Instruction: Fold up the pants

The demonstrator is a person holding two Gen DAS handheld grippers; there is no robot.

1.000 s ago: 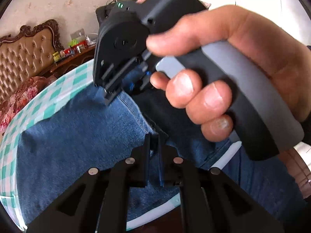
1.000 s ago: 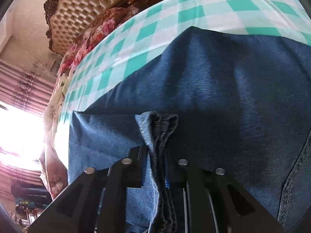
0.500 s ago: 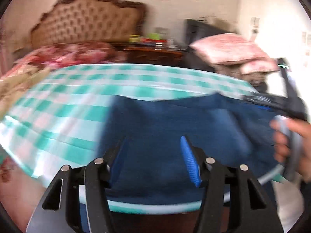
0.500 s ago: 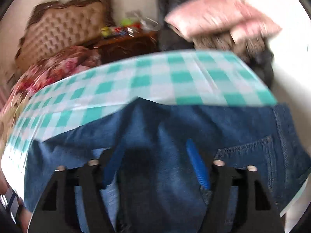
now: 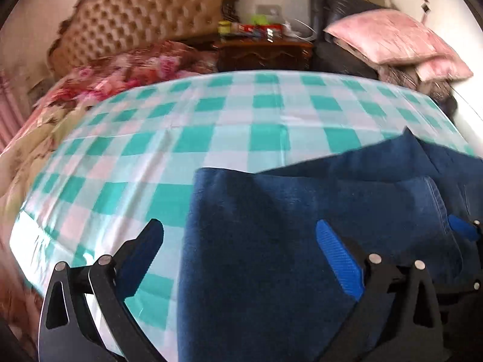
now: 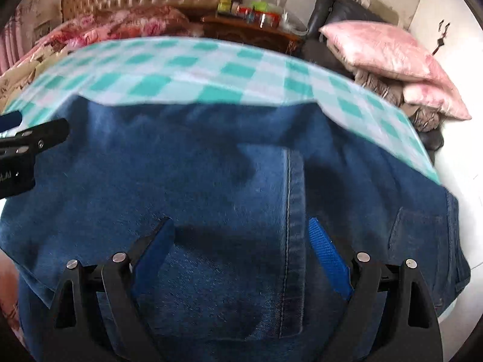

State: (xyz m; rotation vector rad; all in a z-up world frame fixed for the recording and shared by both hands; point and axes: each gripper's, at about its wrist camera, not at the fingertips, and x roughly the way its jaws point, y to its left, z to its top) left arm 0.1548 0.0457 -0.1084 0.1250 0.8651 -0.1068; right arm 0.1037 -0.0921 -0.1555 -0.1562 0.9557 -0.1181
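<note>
Blue denim pants lie folded on a table with a teal-and-white checked cloth. In the right wrist view the pants fill the frame, with a seam and a back pocket at the right. My left gripper is open and empty above the pants' left edge. My right gripper is open and empty above the middle of the pants. The left gripper's finger shows at the left edge of the right wrist view, and the right gripper's blue pad at the right edge of the left wrist view.
Behind the table are a bed with a tufted headboard and floral bedding, a dark wooden nightstand with small bottles, and pink pillows on a dark chair at the right.
Both grippers let go of the denim, opened wide and pulled back and up from the pants. The pants now lie flat on the cloth.
</note>
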